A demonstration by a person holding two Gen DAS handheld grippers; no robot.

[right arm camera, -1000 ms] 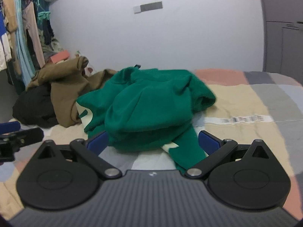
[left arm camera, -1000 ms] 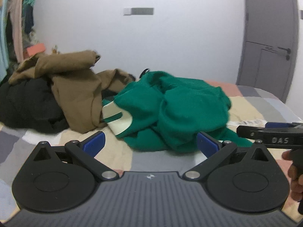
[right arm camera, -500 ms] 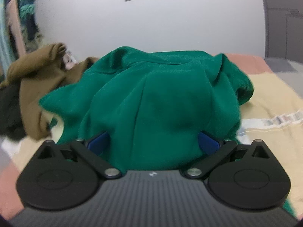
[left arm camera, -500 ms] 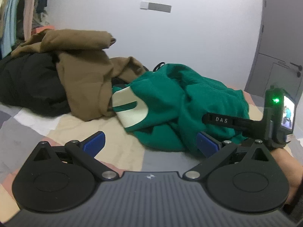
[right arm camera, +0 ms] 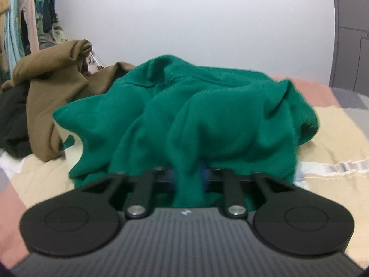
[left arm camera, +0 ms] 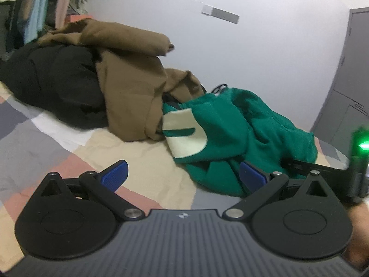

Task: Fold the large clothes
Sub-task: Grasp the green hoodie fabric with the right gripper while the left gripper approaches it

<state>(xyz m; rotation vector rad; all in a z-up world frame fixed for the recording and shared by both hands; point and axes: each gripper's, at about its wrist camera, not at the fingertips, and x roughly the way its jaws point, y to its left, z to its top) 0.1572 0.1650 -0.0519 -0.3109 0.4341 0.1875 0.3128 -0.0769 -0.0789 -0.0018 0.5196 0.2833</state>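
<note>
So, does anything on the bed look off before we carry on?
Nothing damaged or spilled. The green garment is crumpled in a heap, its left edge against the brown garment. The right gripper is shut on a fold of it; the left gripper is open, empty.

green sweatshirt (right arm camera: 207, 115): deep green, cream patch with green stripe
brown garment (left arm camera: 131, 87): tan-brown
black garment (left arm camera: 50, 80): black
bedsheet (left arm camera: 138, 161): patchwork of beige, pink, grey, white
wall (right arm camera: 230, 23): white
finger pads (left arm camera: 115, 176): blue

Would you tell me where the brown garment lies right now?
In both views, the brown garment lies left of the green one, draped over black clothes.
</note>
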